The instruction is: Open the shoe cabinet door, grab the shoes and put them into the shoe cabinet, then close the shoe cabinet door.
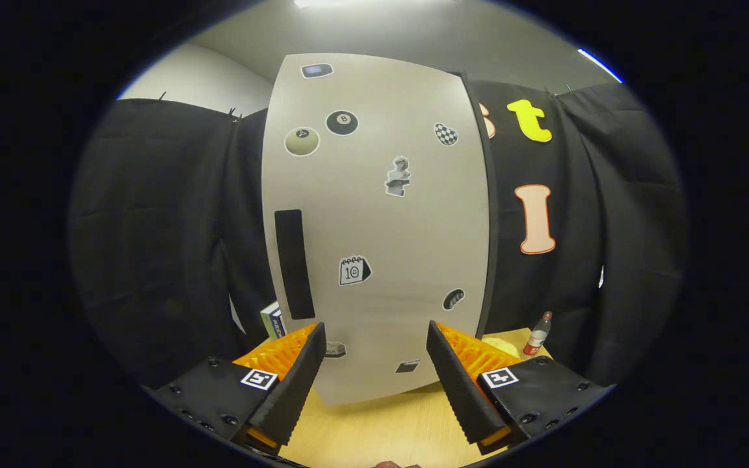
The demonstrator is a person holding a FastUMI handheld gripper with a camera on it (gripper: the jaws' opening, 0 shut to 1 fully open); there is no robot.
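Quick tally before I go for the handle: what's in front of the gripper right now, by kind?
Shoe cabinet, door shut, dark handle strip on its front: 1
Stickers on the door that I can make out: 9
Bottle beside the cabinet on the table: 1
Box behind the cabinet's other side: 1
Gripper, fingers open, holding nothing: 1
Total: 13
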